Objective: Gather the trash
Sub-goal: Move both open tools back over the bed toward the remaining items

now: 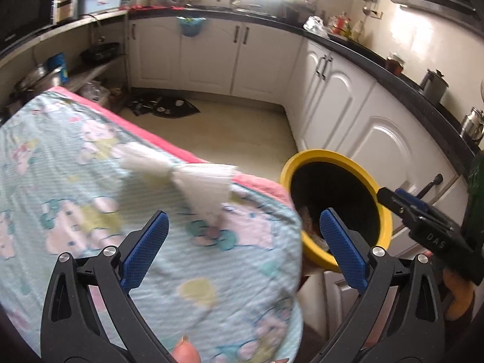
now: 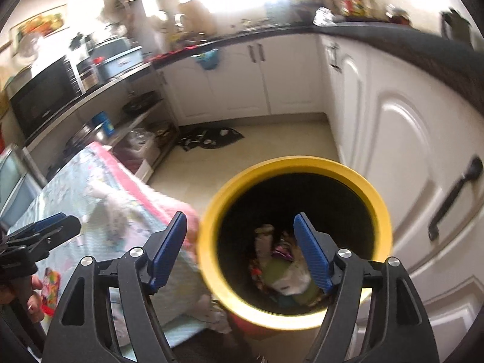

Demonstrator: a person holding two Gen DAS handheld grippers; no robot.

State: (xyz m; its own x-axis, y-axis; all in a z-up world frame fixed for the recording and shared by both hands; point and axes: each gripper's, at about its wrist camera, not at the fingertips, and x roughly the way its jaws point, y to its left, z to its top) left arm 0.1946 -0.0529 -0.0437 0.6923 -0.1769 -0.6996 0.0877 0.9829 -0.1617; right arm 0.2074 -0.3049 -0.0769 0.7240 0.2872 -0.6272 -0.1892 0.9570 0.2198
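A crumpled white tissue (image 1: 193, 178) lies on a table covered with a pastel patterned cloth (image 1: 75, 181). My left gripper (image 1: 243, 224) is open and empty, a little short of the tissue. A yellow-rimmed bin (image 2: 295, 242) stands beside the table's right edge, with wrappers and paper trash (image 2: 281, 269) inside. My right gripper (image 2: 240, 227) is open and empty above the bin's mouth. The bin (image 1: 335, 208) and my right gripper (image 1: 396, 199) also show at the right of the left wrist view. The tissue (image 2: 112, 208) shows blurred in the right wrist view, with my left gripper (image 2: 60, 227) beside it.
White kitchen cabinets (image 2: 408, 151) stand close to the right of the bin. A dark mat (image 1: 165, 107) lies on the floor beyond. Shelves with pots (image 1: 39, 75) and a microwave (image 2: 42, 93) are at the left. A colourful wrapper (image 2: 50, 284) lies on the table's near corner.
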